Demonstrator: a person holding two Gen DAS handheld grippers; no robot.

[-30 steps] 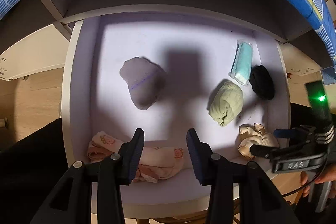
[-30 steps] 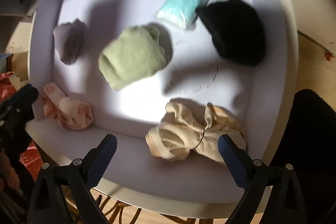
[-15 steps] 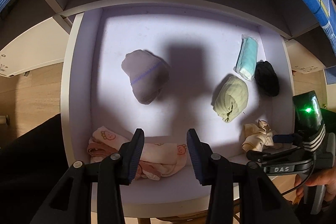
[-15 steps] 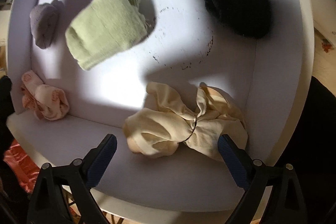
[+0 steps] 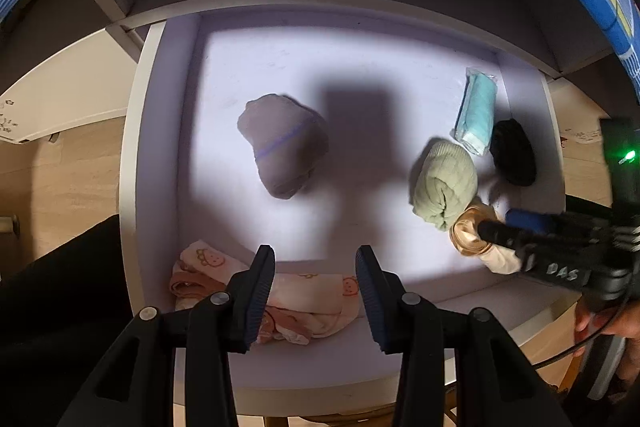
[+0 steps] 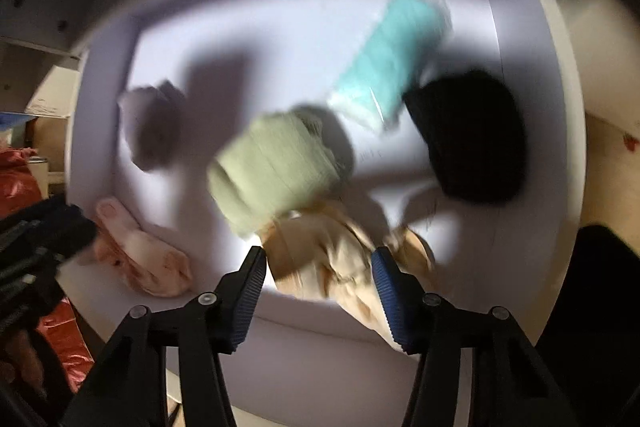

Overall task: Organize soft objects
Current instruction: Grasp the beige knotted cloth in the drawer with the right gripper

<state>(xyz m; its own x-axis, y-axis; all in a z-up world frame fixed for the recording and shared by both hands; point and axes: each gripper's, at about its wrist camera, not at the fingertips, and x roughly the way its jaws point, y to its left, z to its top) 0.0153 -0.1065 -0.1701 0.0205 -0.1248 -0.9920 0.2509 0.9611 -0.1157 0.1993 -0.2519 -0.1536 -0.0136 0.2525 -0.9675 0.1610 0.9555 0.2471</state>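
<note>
Drawer [image 5: 158, 163] open, six soft items inside, loosely scattered; sorting judged early, nothing visibly grouped.
Right gripper [image 6: 320, 281] jaws just closing around beige bundle [image 6: 320, 259] at front right; pads flank cloth, firm contact not confirmed, view blurred.
Left gripper [image 5: 316, 291] narrowly parted, empty, above pink printed cloth [image 5: 304, 291] at front left.
Green roll [image 5: 444, 183] touches beige bundle.
Teal packet [image 5: 476, 115] and black item [image 5: 514, 157] at right; grey bundle [image 5: 284, 155] alone, centre-left.
Remaining: all placement.

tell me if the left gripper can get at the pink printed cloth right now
Probably yes: the left gripper hangs right above the pink printed cloth, jaws apart and empty, nothing between them and it.
</note>
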